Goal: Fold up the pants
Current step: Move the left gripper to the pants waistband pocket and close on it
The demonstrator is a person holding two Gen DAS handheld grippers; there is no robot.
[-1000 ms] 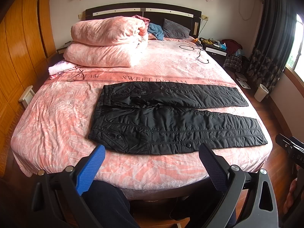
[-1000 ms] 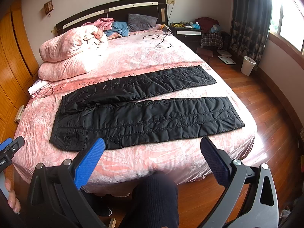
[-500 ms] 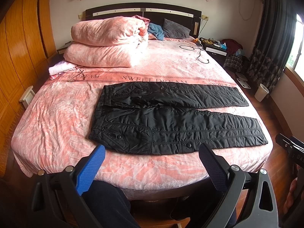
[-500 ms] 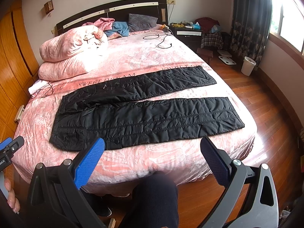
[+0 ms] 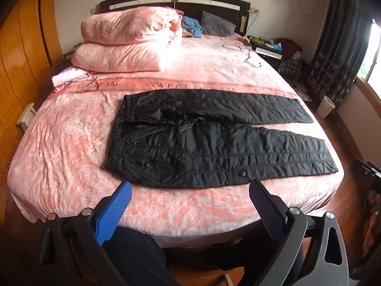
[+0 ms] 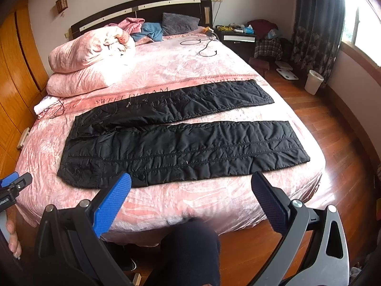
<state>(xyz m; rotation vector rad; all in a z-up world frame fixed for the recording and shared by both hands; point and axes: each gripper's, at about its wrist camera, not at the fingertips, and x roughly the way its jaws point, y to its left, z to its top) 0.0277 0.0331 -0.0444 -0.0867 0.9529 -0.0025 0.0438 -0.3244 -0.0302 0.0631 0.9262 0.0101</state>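
Black quilted pants (image 5: 214,140) lie flat on the pink bed (image 5: 59,143), waistband to the left, both legs spread apart and running right. They also show in the right wrist view (image 6: 181,147). My left gripper (image 5: 190,188) is open and empty, held off the bed's front edge, just short of the pants' waist end. My right gripper (image 6: 190,181) is open and empty, also off the front edge, in front of the near leg. The left gripper's edge shows at the far left of the right wrist view (image 6: 12,183).
A folded pink duvet (image 5: 128,40) and pillows are stacked at the bed's head. A black cable (image 5: 247,54) lies on the far right of the bed. A nightstand (image 6: 238,38), a white bin (image 6: 313,82) and wooden floor (image 6: 333,124) are on the right. The person's dark-clad knee (image 6: 190,250) is below.
Both grippers have moved slightly closer to the bed. The pants have not moved and both grippers stay open.
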